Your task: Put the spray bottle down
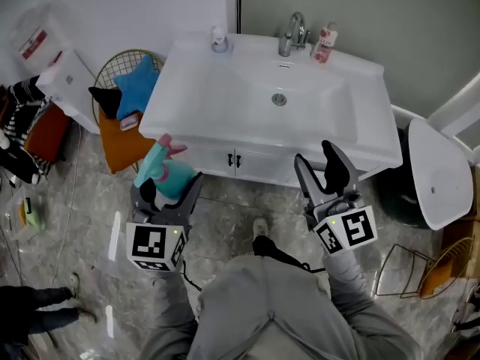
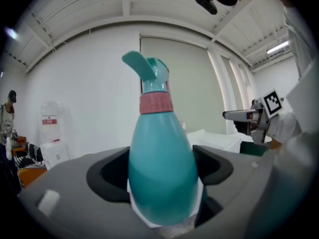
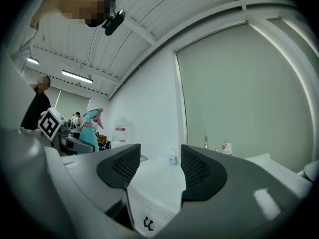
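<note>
the person's left gripper (image 1: 171,189) holds the teal spray bottle (image 1: 160,172) by its lower body, with the jaws pressed against both sides of it. in the left gripper view the bottle stands upright between the jaws, its pink collar (image 2: 155,103) and trigger head above them. in the head view it hangs in the air over the tiled floor (image 1: 225,208), just in front of the left end of the white sink (image 1: 225,100). the right gripper (image 1: 316,156) is off to the right, its jaws partly apart with nothing between them, pointing toward the sink front. a faucet (image 1: 291,34) and a small bottle (image 1: 325,43) stand at the back of the sink.
</note>
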A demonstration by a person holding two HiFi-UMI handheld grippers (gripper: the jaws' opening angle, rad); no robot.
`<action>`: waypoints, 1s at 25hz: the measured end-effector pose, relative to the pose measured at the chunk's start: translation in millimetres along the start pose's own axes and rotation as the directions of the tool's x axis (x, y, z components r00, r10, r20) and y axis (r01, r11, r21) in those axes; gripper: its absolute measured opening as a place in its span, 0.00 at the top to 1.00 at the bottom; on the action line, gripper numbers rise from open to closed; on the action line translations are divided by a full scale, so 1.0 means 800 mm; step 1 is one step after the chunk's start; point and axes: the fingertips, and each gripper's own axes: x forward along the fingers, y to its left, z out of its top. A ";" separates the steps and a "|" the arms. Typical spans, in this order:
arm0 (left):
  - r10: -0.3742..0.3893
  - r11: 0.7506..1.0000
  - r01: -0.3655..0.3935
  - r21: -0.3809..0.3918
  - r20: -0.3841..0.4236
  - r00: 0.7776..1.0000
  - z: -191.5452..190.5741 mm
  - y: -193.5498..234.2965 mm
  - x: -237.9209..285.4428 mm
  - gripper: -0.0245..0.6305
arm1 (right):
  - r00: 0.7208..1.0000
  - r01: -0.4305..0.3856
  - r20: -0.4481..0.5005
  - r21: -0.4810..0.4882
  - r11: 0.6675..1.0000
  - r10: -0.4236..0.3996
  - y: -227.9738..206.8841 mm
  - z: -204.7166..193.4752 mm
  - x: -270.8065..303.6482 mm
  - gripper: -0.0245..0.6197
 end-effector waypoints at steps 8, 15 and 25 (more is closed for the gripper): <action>0.083 0.996 -0.083 -0.038 -0.002 0.997 0.014 0.045 0.126 0.30 | 0.996 -0.093 -0.008 0.025 0.995 0.093 -0.076 -0.012 0.117 0.60; 0.130 0.990 -0.130 -0.050 -0.006 0.992 0.014 0.085 0.210 0.30 | 0.990 -0.142 -0.012 0.039 0.989 0.143 -0.112 -0.026 0.190 0.60; 0.159 0.985 -0.158 -0.075 0.010 0.987 -0.017 0.175 0.328 0.30 | 0.995 -0.089 -0.032 0.061 0.994 0.091 -0.140 -0.055 0.273 0.60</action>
